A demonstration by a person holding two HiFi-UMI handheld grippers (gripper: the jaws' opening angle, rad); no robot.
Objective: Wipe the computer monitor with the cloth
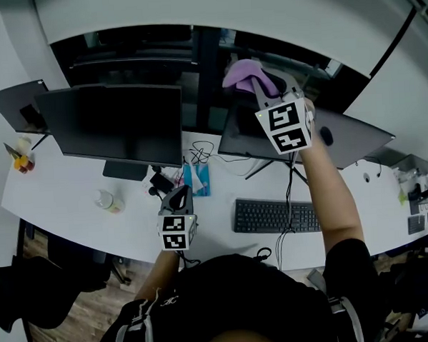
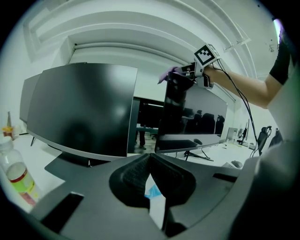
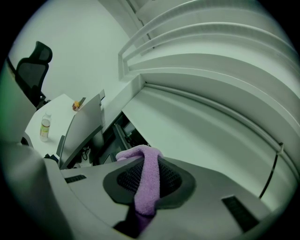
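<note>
My right gripper (image 1: 261, 85) is raised at the top left corner of the wide dark monitor (image 1: 355, 139) on the right and is shut on a purple cloth (image 1: 243, 74). In the right gripper view the cloth (image 3: 148, 180) runs as a strip between the closed jaws of the right gripper (image 3: 147, 164). The left gripper view shows that monitor (image 2: 194, 117) with the cloth (image 2: 165, 76) and the right gripper (image 2: 187, 71) at its top edge. My left gripper (image 1: 177, 201) hangs low over the desk, shut, with nothing held (image 2: 150, 158).
A second dark monitor (image 1: 111, 122) stands at the left, with another (image 1: 16, 105) behind it. On the white desk (image 1: 66, 210) lie a keyboard (image 1: 276, 216), a plastic bottle (image 1: 110, 201), a blue packet (image 1: 197, 179) and tangled cables (image 1: 202, 154).
</note>
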